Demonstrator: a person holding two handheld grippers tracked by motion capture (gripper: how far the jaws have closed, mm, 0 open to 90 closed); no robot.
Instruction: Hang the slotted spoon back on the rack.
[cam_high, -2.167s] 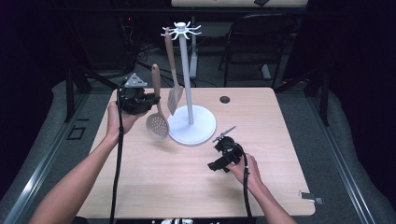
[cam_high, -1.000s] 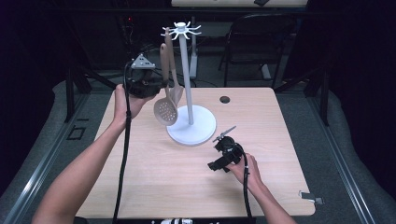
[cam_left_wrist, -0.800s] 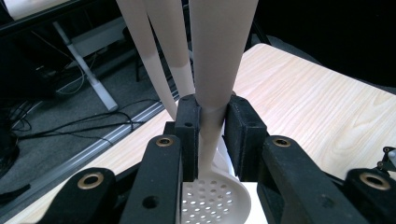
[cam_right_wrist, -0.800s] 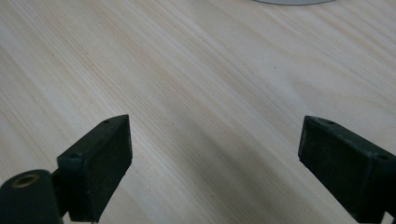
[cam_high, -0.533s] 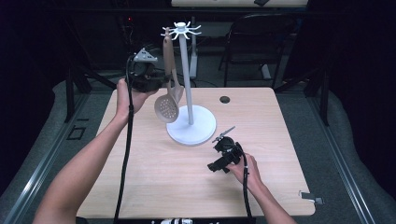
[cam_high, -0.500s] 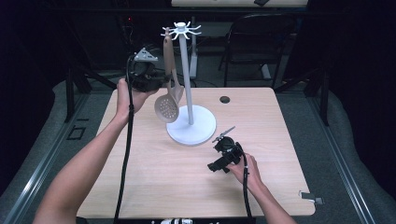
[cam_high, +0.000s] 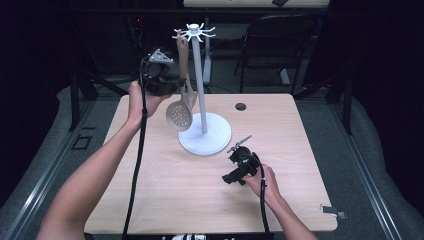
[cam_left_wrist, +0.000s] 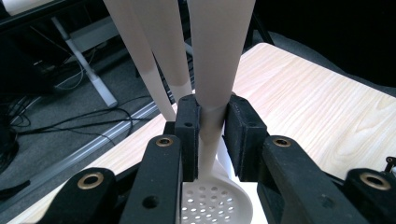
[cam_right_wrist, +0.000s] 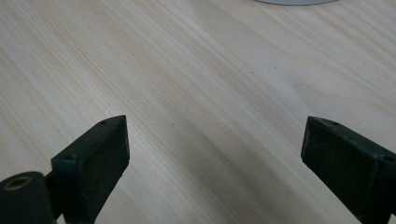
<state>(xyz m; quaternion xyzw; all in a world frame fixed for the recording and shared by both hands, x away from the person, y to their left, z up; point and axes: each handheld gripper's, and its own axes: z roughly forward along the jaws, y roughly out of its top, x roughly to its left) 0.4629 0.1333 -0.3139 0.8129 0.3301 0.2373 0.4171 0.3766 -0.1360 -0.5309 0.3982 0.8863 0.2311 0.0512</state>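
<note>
A pale slotted spoon (cam_high: 179, 116) hangs upright from my left gripper (cam_high: 175, 82), raised beside the white utensil stand (cam_high: 199, 80); its handle top reaches close to the hook crown (cam_high: 194, 32). In the left gripper view my left gripper (cam_left_wrist: 211, 126) is shut on the spoon handle (cam_left_wrist: 219, 56), with the perforated bowl (cam_left_wrist: 212, 207) below. Behind it show two more pale shafts (cam_left_wrist: 163, 51). My right gripper (cam_high: 241, 161) rests low on the table, right of the stand's base (cam_high: 205, 135). Its jaws have just been opening, and in its own view my right gripper (cam_right_wrist: 215, 140) is open over bare wood.
The light wooden table (cam_high: 300, 190) has a black cable hole (cam_high: 240, 106) at the back. A second utensil (cam_high: 190, 97) hangs by the stand's pole. A dark chair (cam_high: 280, 40) stands behind the table.
My left gripper has lifted the slotted spoon from low beside the stand up and to the right, bringing its handle top near the hooks. The right hand stays in place.
</note>
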